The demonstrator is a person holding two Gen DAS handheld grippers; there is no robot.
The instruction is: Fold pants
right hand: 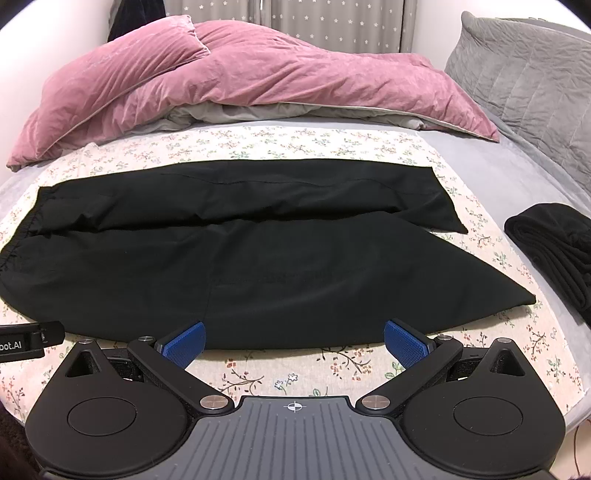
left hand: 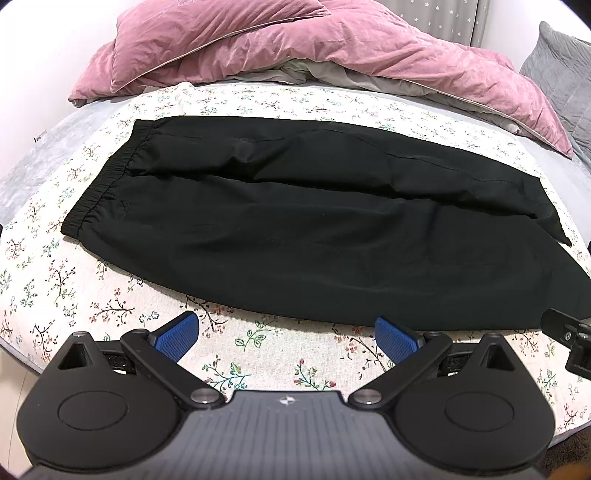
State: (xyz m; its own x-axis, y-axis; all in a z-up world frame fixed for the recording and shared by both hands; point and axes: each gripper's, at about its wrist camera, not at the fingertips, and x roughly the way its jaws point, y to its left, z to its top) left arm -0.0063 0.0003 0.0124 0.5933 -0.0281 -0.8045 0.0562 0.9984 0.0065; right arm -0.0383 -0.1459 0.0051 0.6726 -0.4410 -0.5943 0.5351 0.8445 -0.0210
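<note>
**Both grippers spread wide above near edge of bed; pants flat, ungripped**

Pants [left hand: 314, 229]: black, laid out flat across the floral sheet [left hand: 59, 280], lengthwise left to right. Elastic waistband [left hand: 99, 184] at the left end, leg hems at the right. The two legs lie side by side, the far one a little shorter in view and ending in a squared hem [right hand: 443, 199]; the near one tapers to a point at the right [right hand: 517, 295]. A seam or crease runs between them. Some soft wrinkling near the waistband; otherwise the cloth lies smooth.

Left gripper [left hand: 286, 339]: jaws wide apart, blue pads [left hand: 179, 338] clear of the cloth, nothing between them. It hangs over the floral sheet just in front of the pants' near edge, toward the waist half.

Right gripper [right hand: 294, 341]: jaws likewise wide apart, holding nothing. Its blue pads [right hand: 184, 345] sit at or just over the near edge of the pants; whether they touch the cloth cannot be told. It is placed toward the leg half. Part of it shows at the right edge of the left wrist view, and part of the left gripper, with partial lettering, at the left edge of the right wrist view.

Surroundings: pink duvet [right hand: 258, 77] bunched at the far side of the bed, with a pink pillow [left hand: 207, 33] on it. Grey quilted pillow [right hand: 524, 70] at far right. A second dark folded garment [right hand: 554, 251] lies on the grey bedding to the right of the pants, apart from them.
</note>
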